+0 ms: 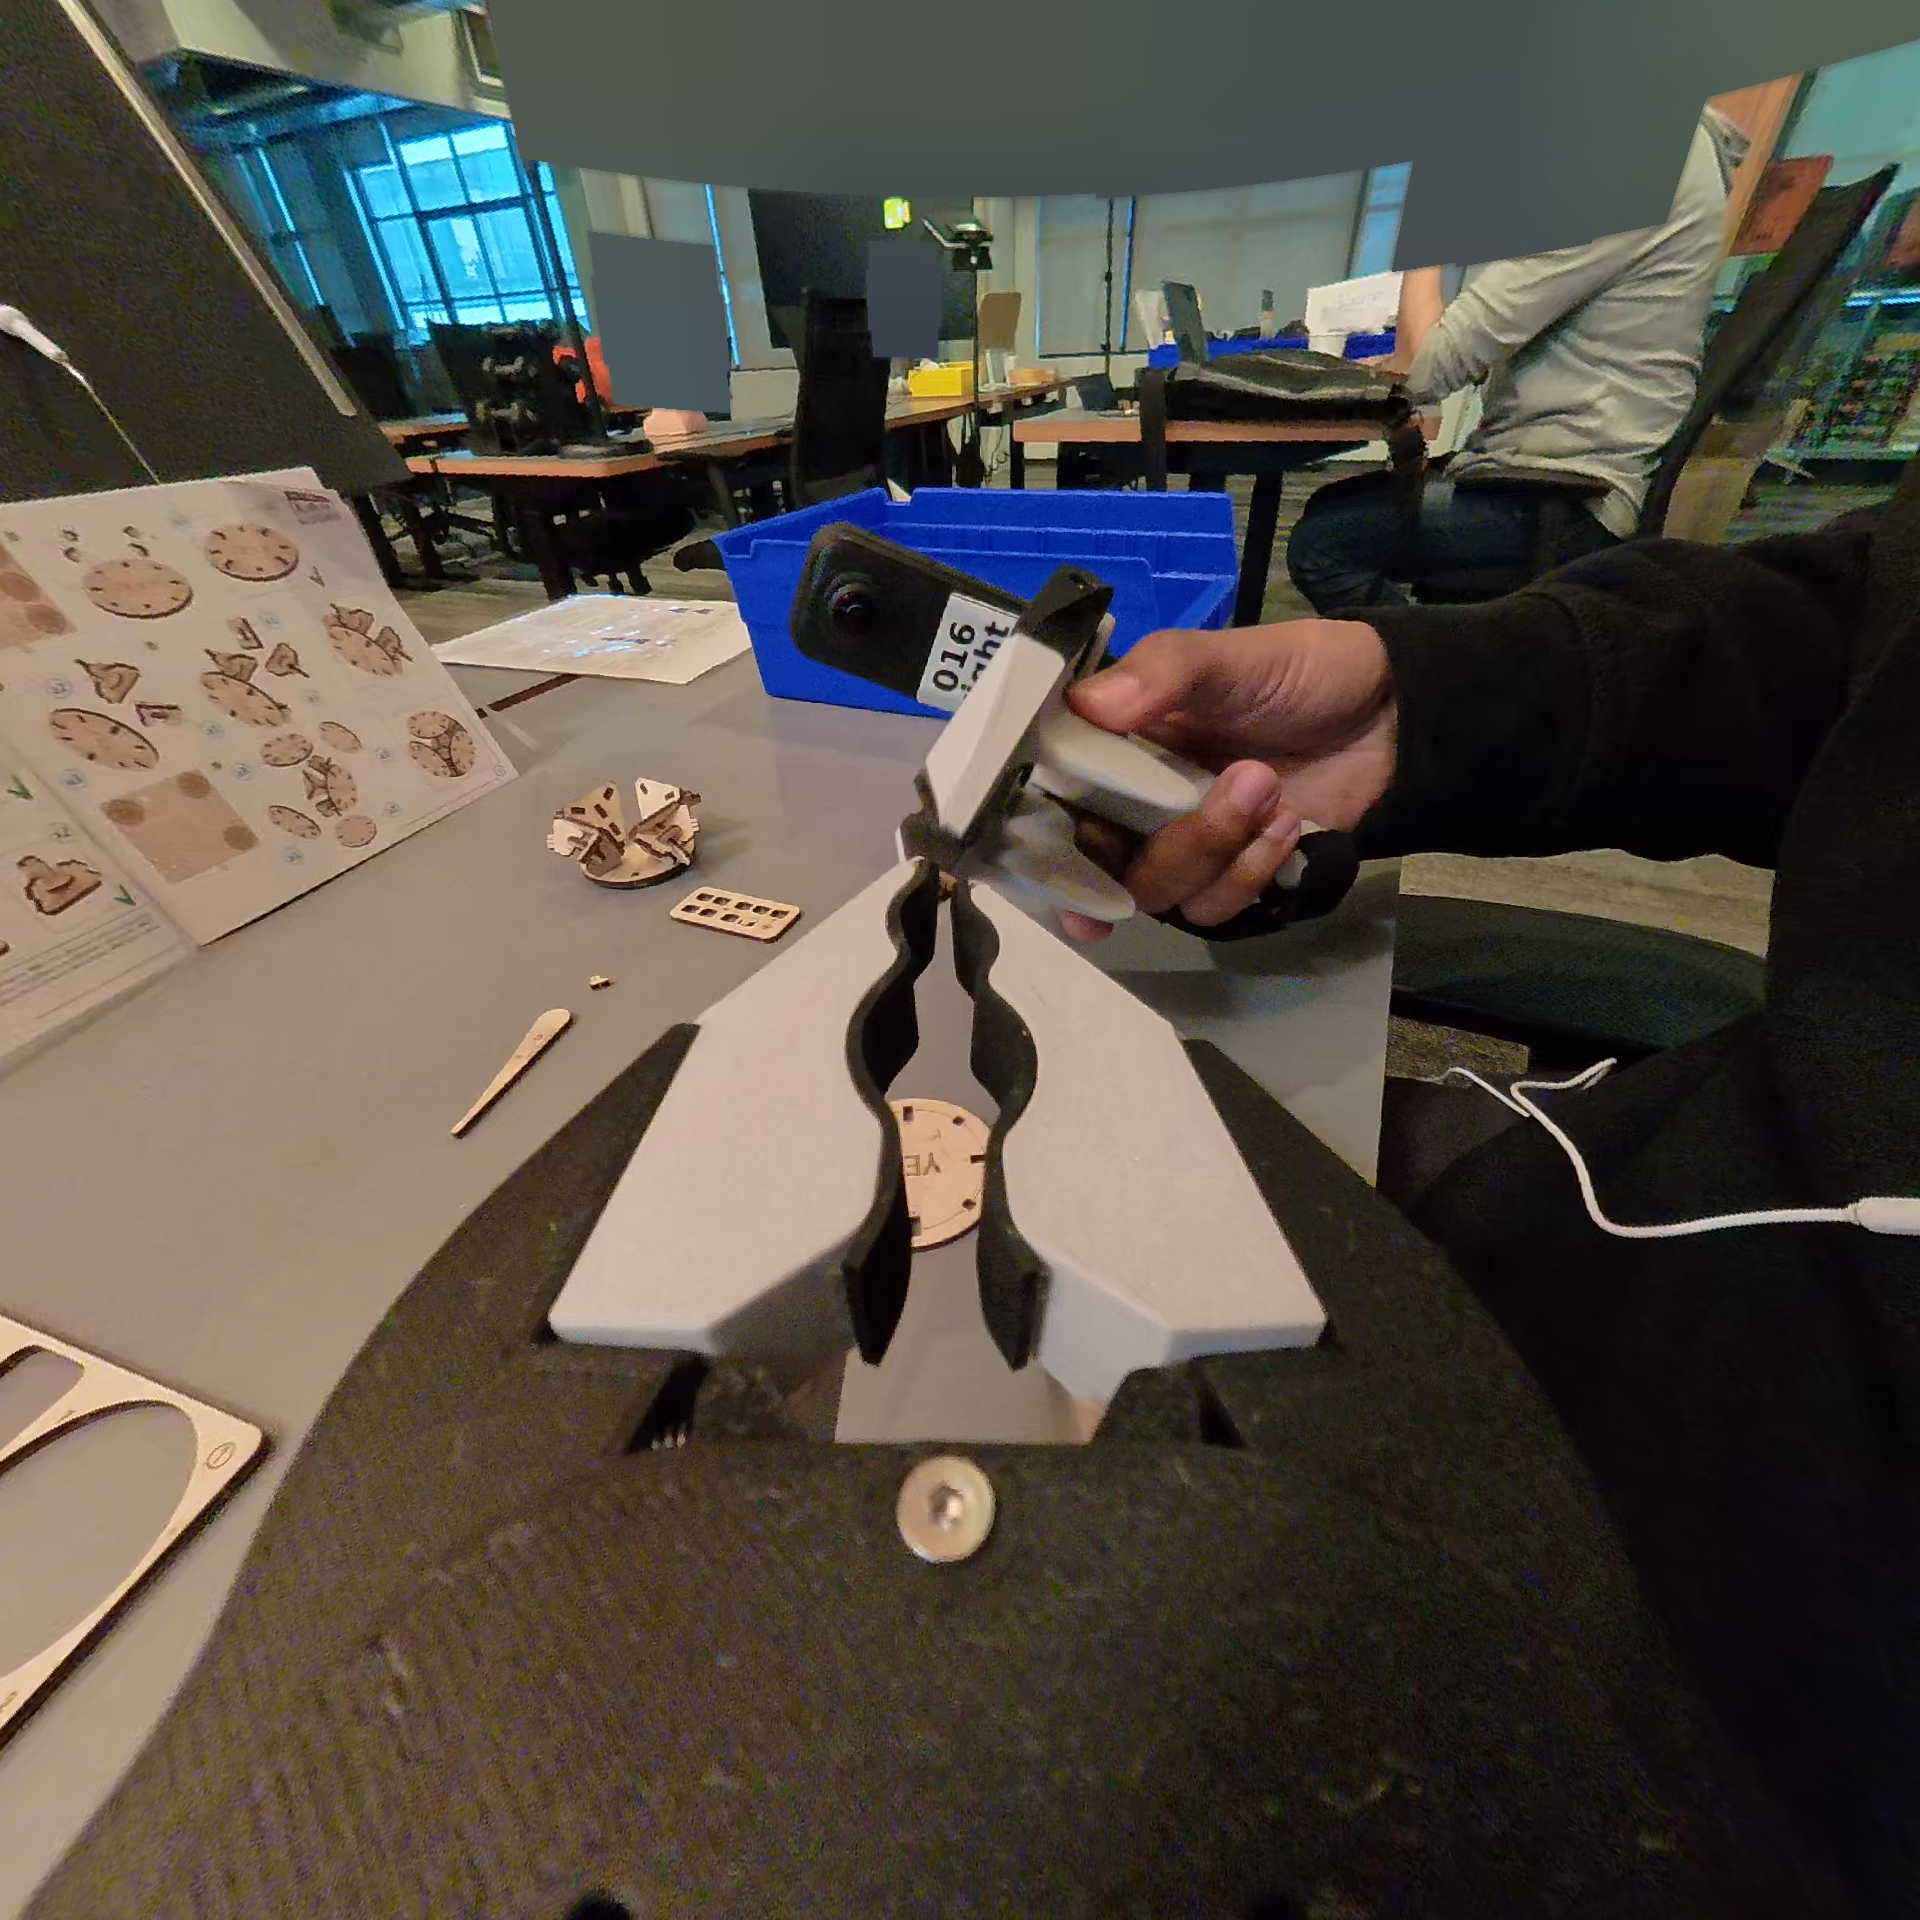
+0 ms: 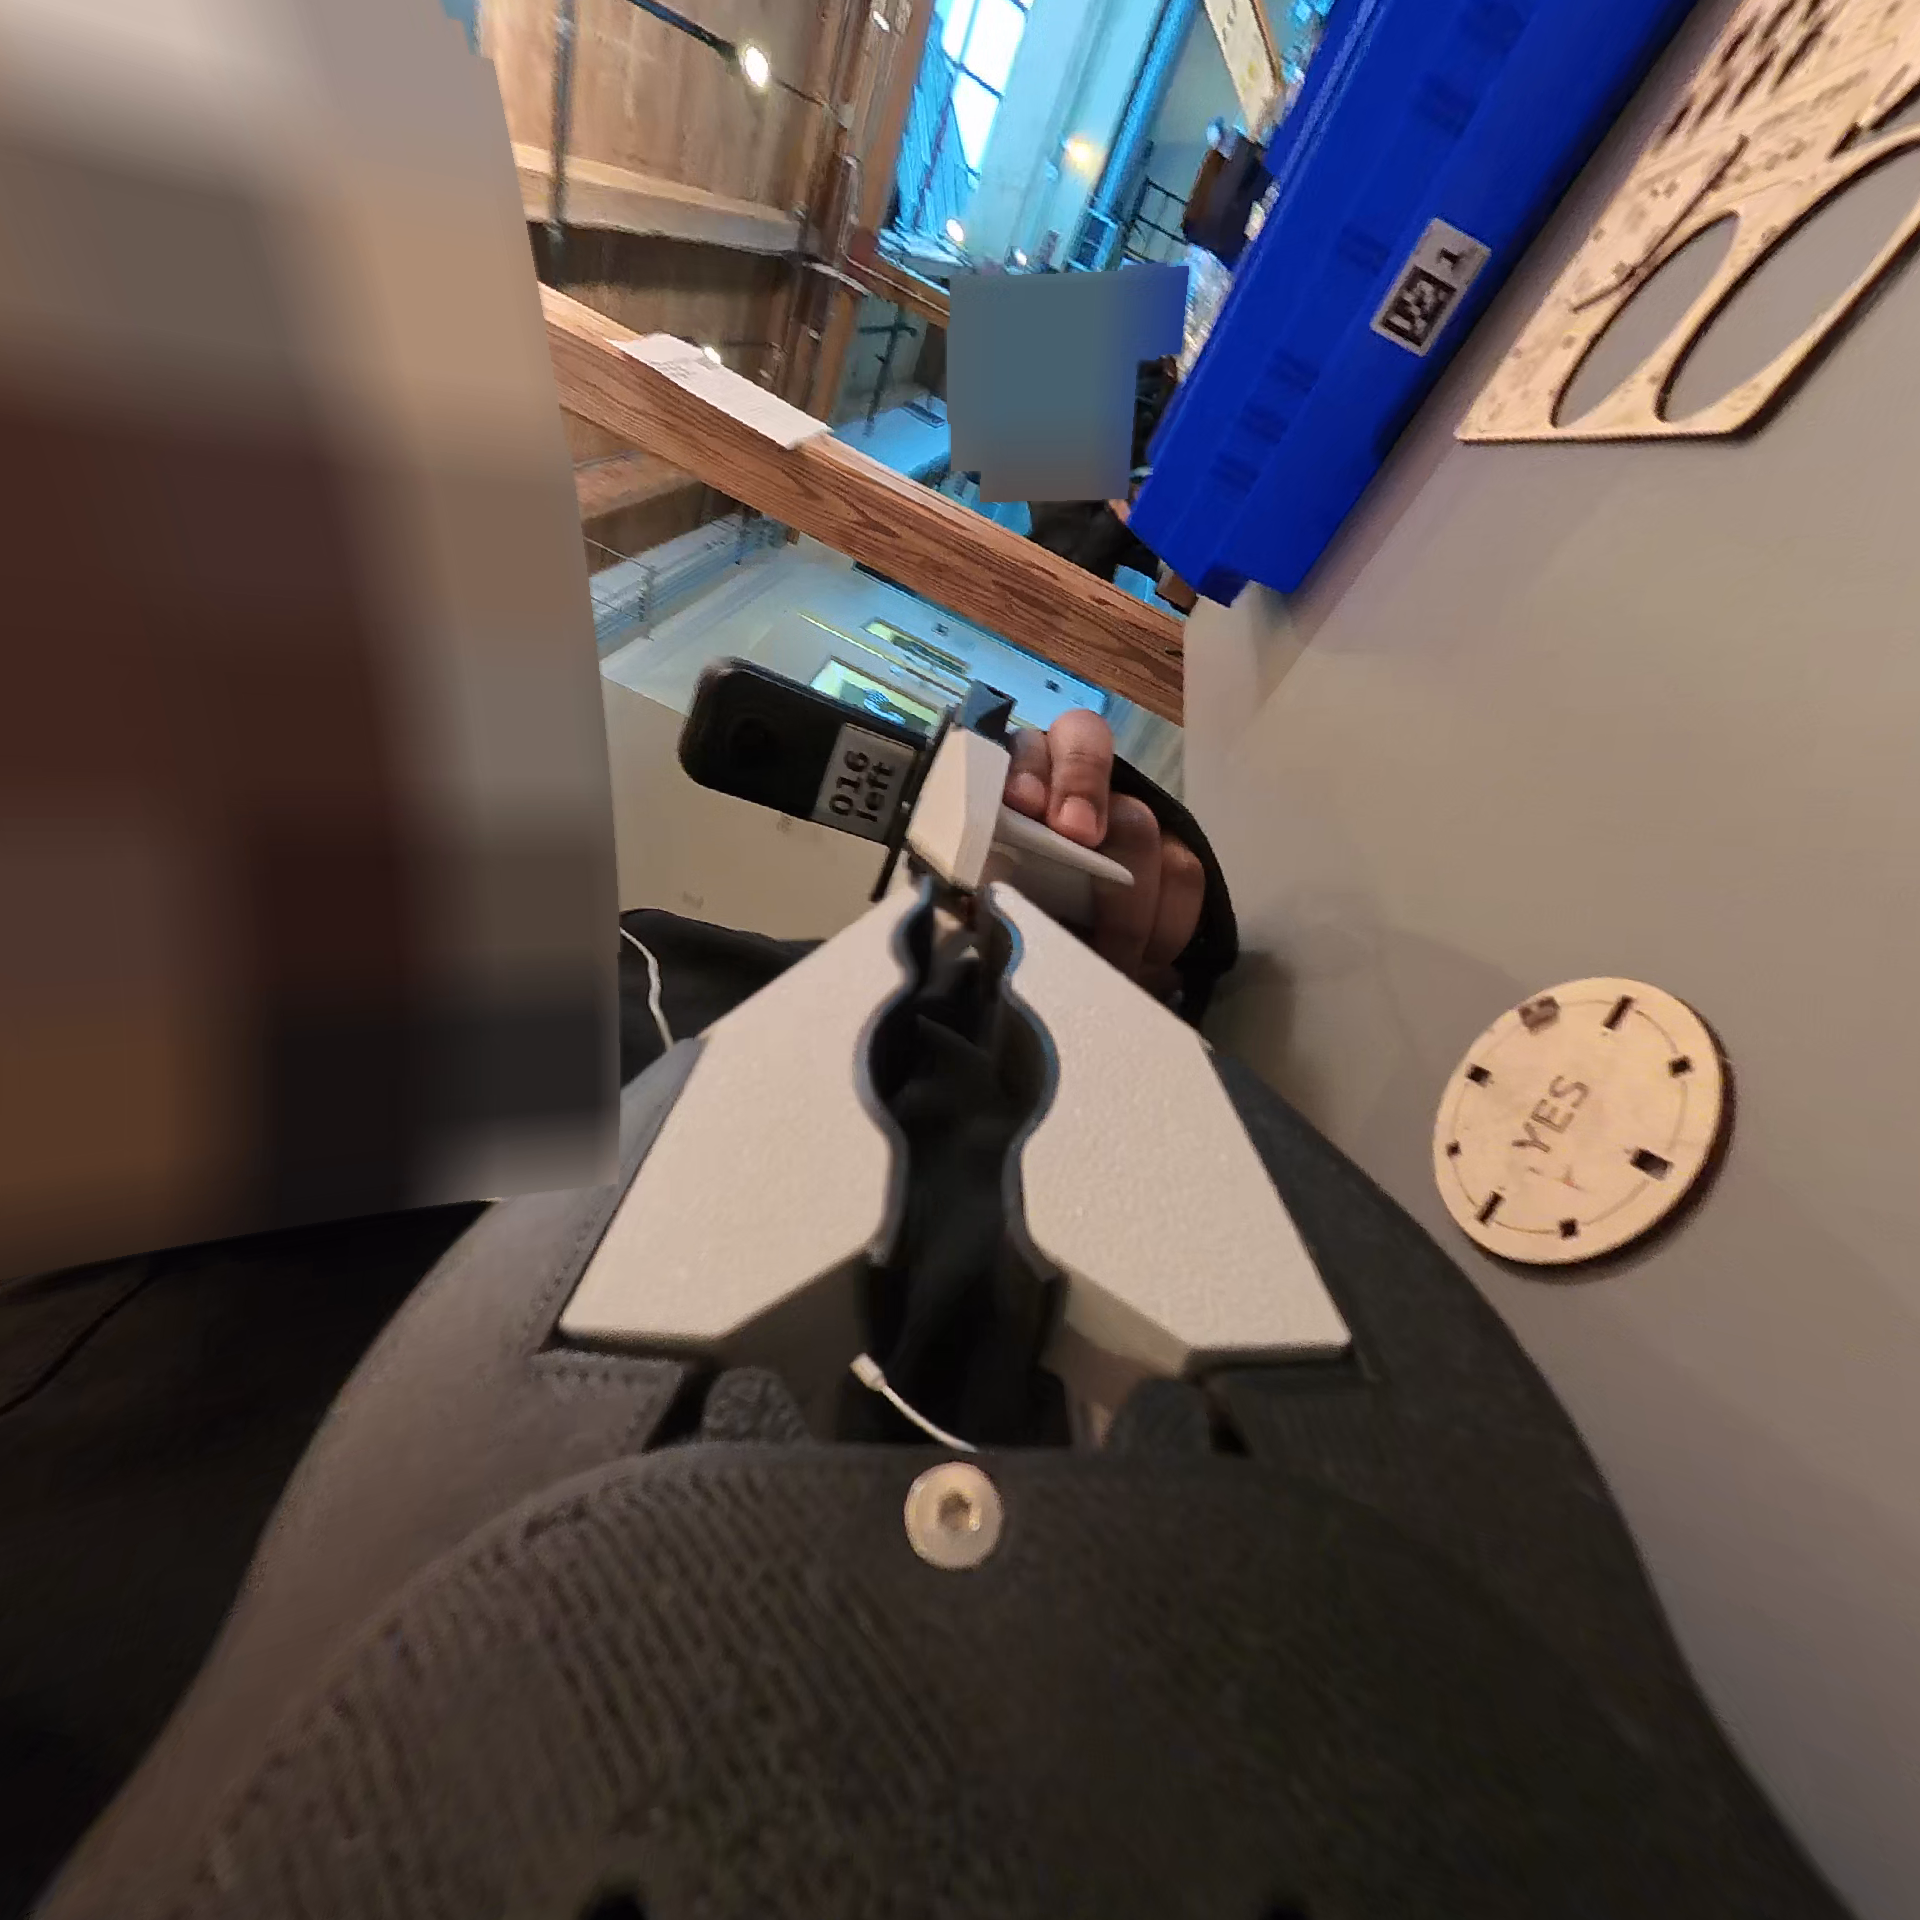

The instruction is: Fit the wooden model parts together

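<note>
An instruction sheet (image 1: 208,707) lies far left and a wooden stick (image 1: 514,1070) nearer. My left gripper (image 1: 940,883) pinches a tiny wooden piece (image 1: 943,886) at my right gripper (image 2: 961,920); I cannot tell the right's state. A wooden disc (image 1: 935,1169) lies below

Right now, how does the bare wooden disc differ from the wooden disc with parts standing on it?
The bare wooden disc lies flat with its slots empty; the assembled disc carries upright wooden pieces slotted into it. The bare disc lies near the table's close edge; the assembled one sits farther off, beside the instruction sheet. Both are round, light wood, resting on the grey table.
</note>
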Tool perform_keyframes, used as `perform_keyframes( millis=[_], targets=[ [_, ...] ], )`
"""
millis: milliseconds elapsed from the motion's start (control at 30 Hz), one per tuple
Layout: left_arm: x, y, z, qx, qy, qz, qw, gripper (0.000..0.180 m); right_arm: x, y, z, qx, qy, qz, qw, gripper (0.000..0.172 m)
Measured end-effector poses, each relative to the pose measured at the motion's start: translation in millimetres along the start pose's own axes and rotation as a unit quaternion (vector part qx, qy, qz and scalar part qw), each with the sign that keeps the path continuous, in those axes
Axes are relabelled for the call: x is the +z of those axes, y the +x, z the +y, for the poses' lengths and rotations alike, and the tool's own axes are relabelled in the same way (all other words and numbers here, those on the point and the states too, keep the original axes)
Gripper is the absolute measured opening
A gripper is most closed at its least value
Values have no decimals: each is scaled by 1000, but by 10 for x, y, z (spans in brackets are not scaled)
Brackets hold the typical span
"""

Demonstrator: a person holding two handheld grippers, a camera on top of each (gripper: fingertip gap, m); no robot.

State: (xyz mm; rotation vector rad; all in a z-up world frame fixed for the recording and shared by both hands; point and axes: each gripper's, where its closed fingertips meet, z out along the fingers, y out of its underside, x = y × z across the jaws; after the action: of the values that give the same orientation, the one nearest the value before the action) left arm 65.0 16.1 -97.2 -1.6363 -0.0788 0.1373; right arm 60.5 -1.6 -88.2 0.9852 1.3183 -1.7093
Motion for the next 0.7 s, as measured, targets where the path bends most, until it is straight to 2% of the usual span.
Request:
perform_keyframes(
  millis=[133,333,533,700],
  targets=[
    [-9,8,-14,0,4,3,1000,0,-54,-12,-67,-8,15,0,1000,11],
    [-16,0,-28,-27,13,16,999,0,-45,-22,-69,-91,5,27,995,11],
    [-101,-147,-105,-107,51,28,993,0,-110,120,-99,-211,-29,124,969,8],
    [-215,-424,-120,-180,84,2,980,0,-251,280,-152,-236,-44,195,951,9]
  ],
)
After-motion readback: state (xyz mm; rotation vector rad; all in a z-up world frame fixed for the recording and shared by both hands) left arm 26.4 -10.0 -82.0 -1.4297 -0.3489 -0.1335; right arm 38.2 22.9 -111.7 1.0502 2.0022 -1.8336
